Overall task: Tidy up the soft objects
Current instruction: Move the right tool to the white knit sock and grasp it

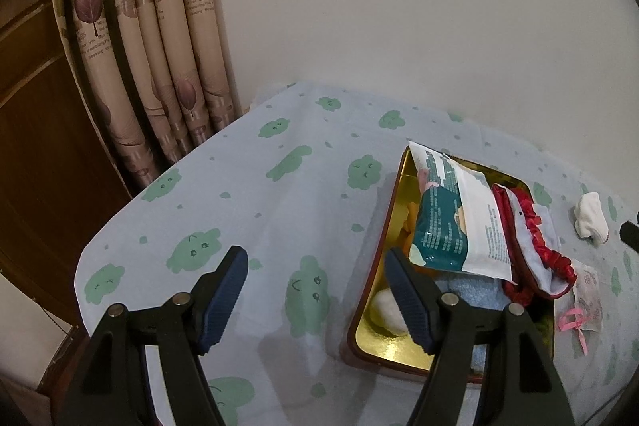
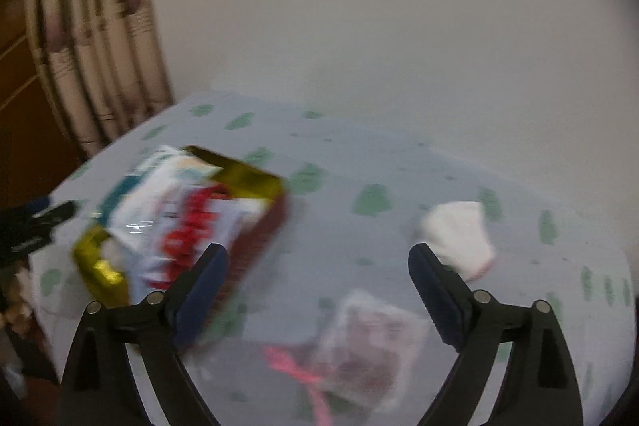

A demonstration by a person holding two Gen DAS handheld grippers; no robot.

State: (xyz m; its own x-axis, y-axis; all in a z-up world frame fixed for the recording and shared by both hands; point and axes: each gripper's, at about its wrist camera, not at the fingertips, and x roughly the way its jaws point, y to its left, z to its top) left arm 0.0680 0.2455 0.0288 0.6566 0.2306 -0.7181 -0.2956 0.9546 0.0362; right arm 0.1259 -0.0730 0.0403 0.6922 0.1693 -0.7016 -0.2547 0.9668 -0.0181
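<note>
A gold-lined tin box [image 1: 393, 186] with a dark red rim sits on the cloud-print tablecloth [image 1: 259, 210]. It holds a teal-and-white wipes pack [image 1: 455, 218], a red frilly cloth [image 1: 535, 246], a blue towel [image 1: 471, 288] and a white soft ball [image 1: 383, 306]. My left gripper [image 1: 315, 284] is open and empty beside the box's left wall. My right gripper [image 2: 319, 268] is open and empty above a clear pouch with a pink ribbon [image 2: 367, 342]. A white sock [image 2: 459, 234] lies by its right finger. The right wrist view is blurred; the box [image 2: 255, 230] shows at its left.
A beige leaf-print curtain [image 1: 159, 58] and a brown wooden panel [image 1: 36, 130] stand left of the table. A plain white wall [image 1: 419, 6] runs behind it. The sock [image 1: 591, 216] and the pouch [image 1: 587, 306] lie right of the box.
</note>
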